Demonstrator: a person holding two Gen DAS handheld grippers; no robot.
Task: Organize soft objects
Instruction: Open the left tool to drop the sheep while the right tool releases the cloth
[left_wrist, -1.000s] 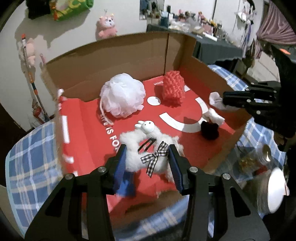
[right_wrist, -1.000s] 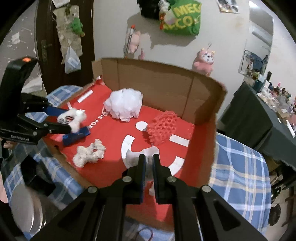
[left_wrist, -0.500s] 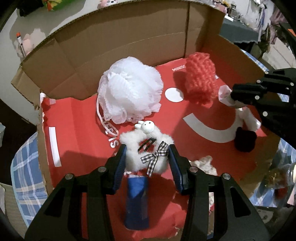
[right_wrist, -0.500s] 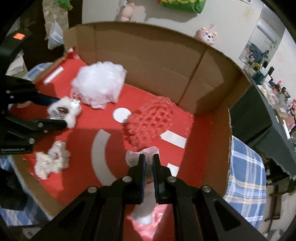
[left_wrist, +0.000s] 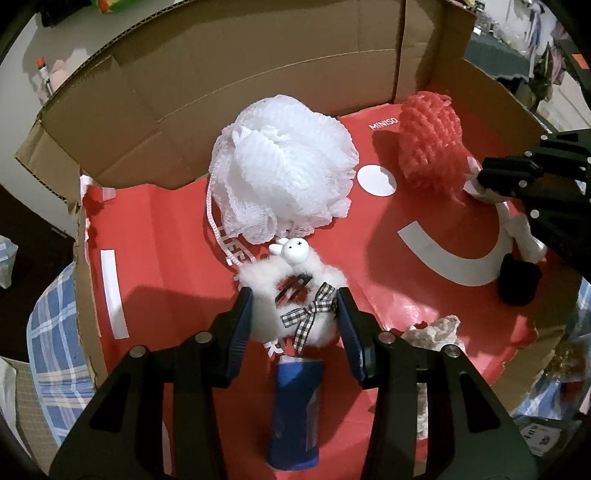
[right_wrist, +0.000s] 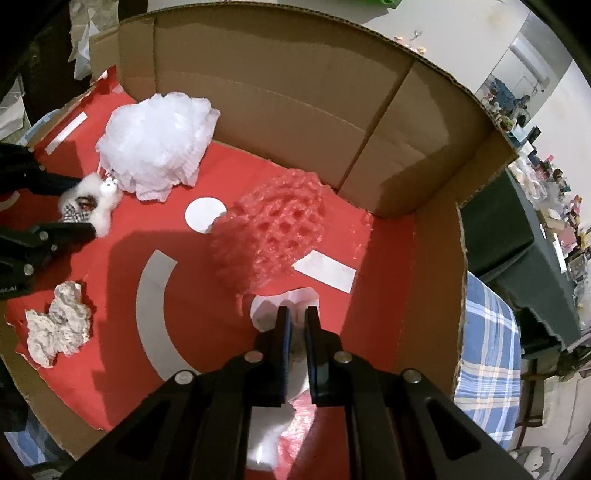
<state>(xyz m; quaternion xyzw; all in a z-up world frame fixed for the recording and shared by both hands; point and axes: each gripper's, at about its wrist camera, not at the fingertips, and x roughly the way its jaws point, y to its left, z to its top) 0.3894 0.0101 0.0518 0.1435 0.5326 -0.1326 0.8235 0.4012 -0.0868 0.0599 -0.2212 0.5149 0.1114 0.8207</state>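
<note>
Fluffy white fur bulges between the blue pads of the left tool (left_wrist: 293, 314), which is closed part-way on the bunny scrunchie (left_wrist: 291, 302), the one with the checked bow and a small rabbit head. It hangs low over the red liner (left_wrist: 155, 236) of the cardboard box (left_wrist: 258, 66), just near of the white bath pouf (left_wrist: 284, 173). A blue tube (left_wrist: 295, 406) lies under the tool, and a crumpled beige cloth (right_wrist: 59, 328) sits at the near edge.

The right tool (right_wrist: 297, 332) is nearly shut on a white sock-like piece (right_wrist: 284, 306), a black ball (left_wrist: 519, 284) dangling from it, right beside the red mesh sponge (right_wrist: 273, 229).

Over the last second both tools have travelled from the box's near rim deeper inside, and the pouf and sponge now loom much closer (neither seems to have shifted itself). Both soft items look about ready to be set down among the others.
</note>
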